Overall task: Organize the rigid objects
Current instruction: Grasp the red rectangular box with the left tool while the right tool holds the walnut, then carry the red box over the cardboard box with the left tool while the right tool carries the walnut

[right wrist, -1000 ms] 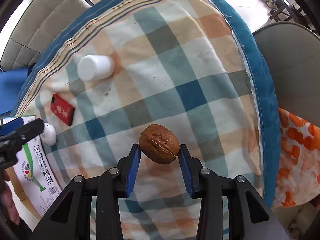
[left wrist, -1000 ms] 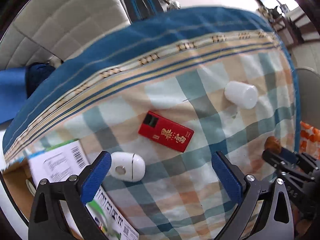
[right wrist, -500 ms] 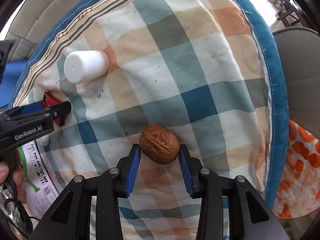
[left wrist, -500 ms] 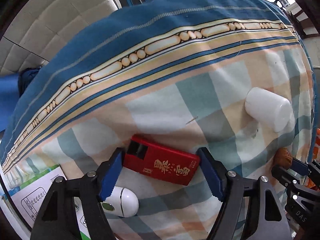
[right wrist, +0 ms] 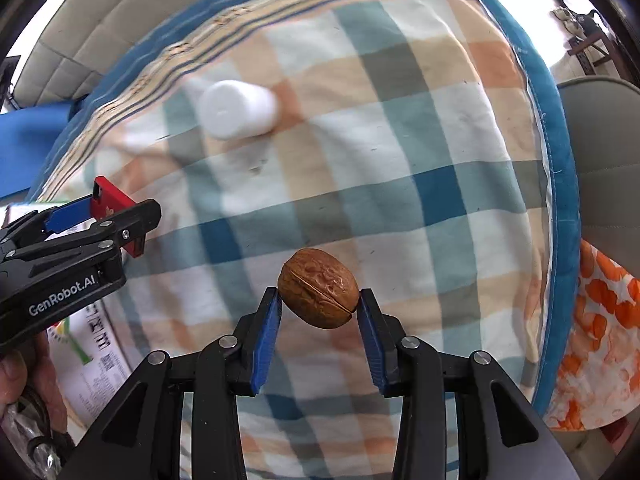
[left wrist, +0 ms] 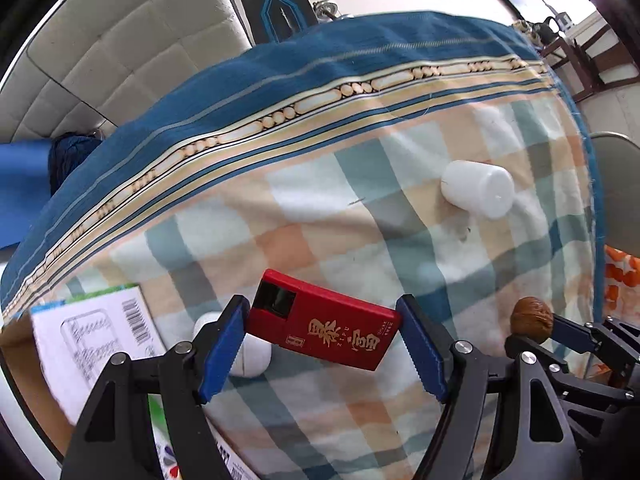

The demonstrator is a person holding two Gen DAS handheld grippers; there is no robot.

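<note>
My left gripper (left wrist: 322,334) is shut on a flat red box with gold characters (left wrist: 320,322) and holds it above the checked tablecloth (left wrist: 360,232); the box also shows in the right wrist view (right wrist: 112,200). My right gripper (right wrist: 318,312) is shut on a brown walnut (right wrist: 318,288), also seen in the left wrist view (left wrist: 532,319). A white cylinder bottle (left wrist: 478,188) lies on its side on the cloth, also in the right wrist view (right wrist: 236,109). A small white egg-shaped case (left wrist: 250,354) lies under the red box, partly hidden.
A printed cardboard box (left wrist: 92,340) sits at the table's left edge, also in the right wrist view (right wrist: 90,356). A quilted beige sofa (left wrist: 132,52) stands behind the table. A grey chair (right wrist: 612,160) with orange patterned fabric (right wrist: 600,340) is at the right.
My left gripper has closed on the red box and lifted it off the cloth. The right gripper keeps hold of the walnut and has shifted slightly towards the white bottle.
</note>
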